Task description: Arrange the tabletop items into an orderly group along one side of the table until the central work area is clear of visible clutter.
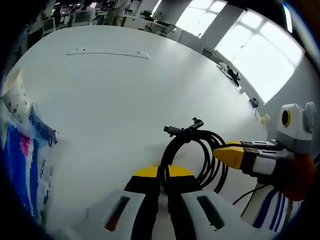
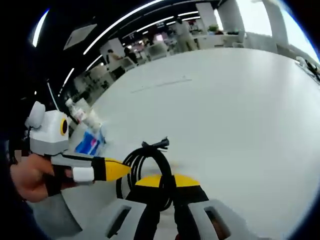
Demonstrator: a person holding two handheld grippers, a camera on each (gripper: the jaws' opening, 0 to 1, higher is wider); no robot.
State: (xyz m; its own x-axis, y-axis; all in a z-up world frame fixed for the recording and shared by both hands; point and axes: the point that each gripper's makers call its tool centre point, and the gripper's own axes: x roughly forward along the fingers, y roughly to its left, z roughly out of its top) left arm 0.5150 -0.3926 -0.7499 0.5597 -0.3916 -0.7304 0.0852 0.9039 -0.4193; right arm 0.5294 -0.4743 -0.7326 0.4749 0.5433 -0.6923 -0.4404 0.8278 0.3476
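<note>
White tabletop (image 1: 125,100), large and rounded, with its far edge curving away toward bright windows in the left gripper view and toward an office floor in the right gripper view; wide bare surface is lying open ahead and to both sides of the tools. Coiled black cable (image 1: 197,150), bundled in loops with its plug ends sticking out at the top, is sitting between both tools: the left gripper (image 1: 161,182) is clamping its yellow-tipped jaws tight on the near loops, and the right gripper (image 1: 235,155) is coming in from the right with its yellow tip touching the coil's outer loops. In the right gripper view the same cable (image 2: 150,162) is running down between the right gripper (image 2: 167,185) jaws, which are pinched closed on it, while the left gripper (image 2: 112,170), held by a hand (image 2: 30,177), is meeting the coil from the left. Paper cup (image 1: 15,95), white with small printed motifs, is standing at the table's left edge. Blue-and-white plastic packet (image 1: 30,155) is lying just beside the cup; its lettering is too distorted to read. The packet (image 2: 90,142) is also showing well behind the coil. Long white ruler-like strip (image 1: 107,51) with tiny unreadable marks is lying far across the table, well apart from everything else.
</note>
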